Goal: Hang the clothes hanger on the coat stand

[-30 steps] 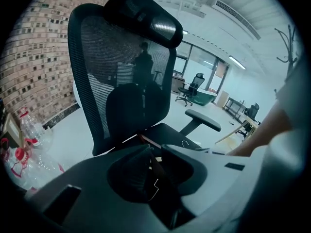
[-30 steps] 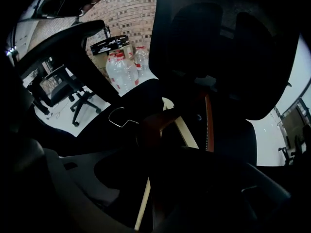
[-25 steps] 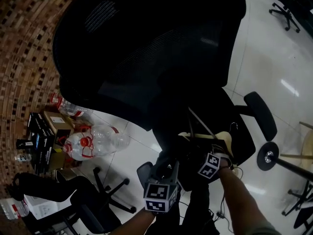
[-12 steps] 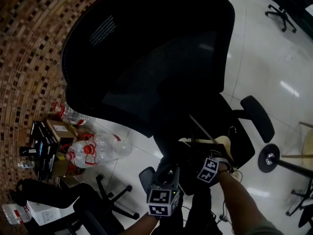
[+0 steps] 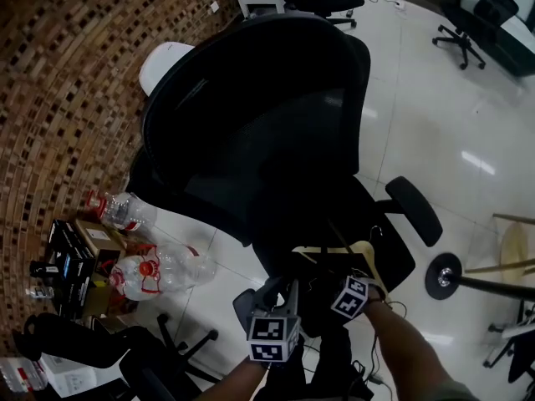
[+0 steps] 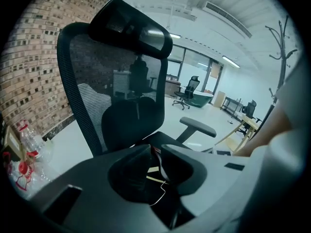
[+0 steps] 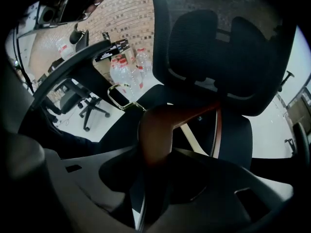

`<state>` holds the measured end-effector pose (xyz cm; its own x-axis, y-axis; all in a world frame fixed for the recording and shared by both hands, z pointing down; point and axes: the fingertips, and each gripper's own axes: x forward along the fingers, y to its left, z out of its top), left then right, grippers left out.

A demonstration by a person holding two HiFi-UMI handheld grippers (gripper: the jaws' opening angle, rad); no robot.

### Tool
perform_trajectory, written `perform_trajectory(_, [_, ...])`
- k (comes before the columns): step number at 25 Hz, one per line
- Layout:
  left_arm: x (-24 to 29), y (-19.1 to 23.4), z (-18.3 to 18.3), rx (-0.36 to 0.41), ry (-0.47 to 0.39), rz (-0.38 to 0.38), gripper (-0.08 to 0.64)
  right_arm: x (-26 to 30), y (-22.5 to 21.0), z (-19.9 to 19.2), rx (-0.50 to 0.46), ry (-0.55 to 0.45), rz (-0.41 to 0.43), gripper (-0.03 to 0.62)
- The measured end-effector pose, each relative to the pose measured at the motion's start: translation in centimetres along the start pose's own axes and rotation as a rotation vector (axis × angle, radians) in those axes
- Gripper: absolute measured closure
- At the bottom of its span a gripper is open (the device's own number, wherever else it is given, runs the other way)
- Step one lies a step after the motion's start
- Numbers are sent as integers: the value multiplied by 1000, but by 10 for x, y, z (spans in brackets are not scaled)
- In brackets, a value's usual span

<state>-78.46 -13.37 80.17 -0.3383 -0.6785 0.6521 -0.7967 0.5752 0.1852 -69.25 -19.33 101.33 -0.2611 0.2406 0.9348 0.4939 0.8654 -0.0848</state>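
A wooden clothes hanger [image 5: 361, 253] with a dark garment [image 5: 334, 366] hangs over the seat of a black office chair [image 5: 251, 132]. My right gripper [image 5: 358, 281] is shut on the hanger's shoulder [image 7: 154, 130]; its jaws have just been closing with that wood between them. The hanger's metal hook [image 7: 118, 97] sticks out to the left in the right gripper view. My left gripper [image 5: 280, 303] sits beside it, with its jaws nearly together on dark cloth [image 6: 133, 174] and a pale tag. The coat stand [image 6: 281, 33] rises at the far right.
A round base with a dark pole [image 5: 444, 276] stands on the white floor at the right. Water bottles [image 5: 155, 266] and boxes [image 5: 71, 253] lie by the brick wall [image 5: 58, 98]. Another chair's wheeled base [image 5: 180, 349] is at the lower left.
Both grippers have lifted with the hanger and garment above the seat. The head view has pulled back, so the chair's whole back and headrest now show.
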Motion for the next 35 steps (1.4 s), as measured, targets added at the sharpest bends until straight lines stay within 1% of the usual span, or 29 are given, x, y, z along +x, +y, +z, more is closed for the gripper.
perform_trajectory(4, [-29,-6,29,12,-49,4,489,-49,19,15,50,-42,12,445])
perform_trajectory(9, [-70,-16,76,30,-130,3,506,-120,43,36,122,-108,23,451])
perform_trajectory(12, [-98,-27,107,45,-190,-3,516,-172,50,49,160,-162,-18,451])
perform_trajectory(16, [-152,-44,145,62,-246,0,535,-244,77,67,238,-257,-41,451])
perform_trajectory(19, [-185,-62,175,79,-302,-14,542,-299,81,74,294,-321,-94,451])
perform_trajectory(23, [-227,-96,214,113,-379,-67,545,-373,78,83,358,-431,-222,453])
perform_trajectory(26, [-259,-121,234,139,-424,-105,545,-420,75,84,430,-502,-302,454])
perform_trajectory(28, [-276,-138,241,158,-449,-125,545,-446,73,80,498,-562,-337,454])
perform_trajectory(32, [-303,-171,252,186,-503,-177,545,-501,71,75,640,-709,-379,454])
perform_trajectory(33, [-310,-178,252,190,-510,-196,545,-514,74,75,672,-745,-389,454])
perform_trajectory(35, [-323,-187,241,204,-505,-234,545,-535,91,73,732,-814,-410,454])
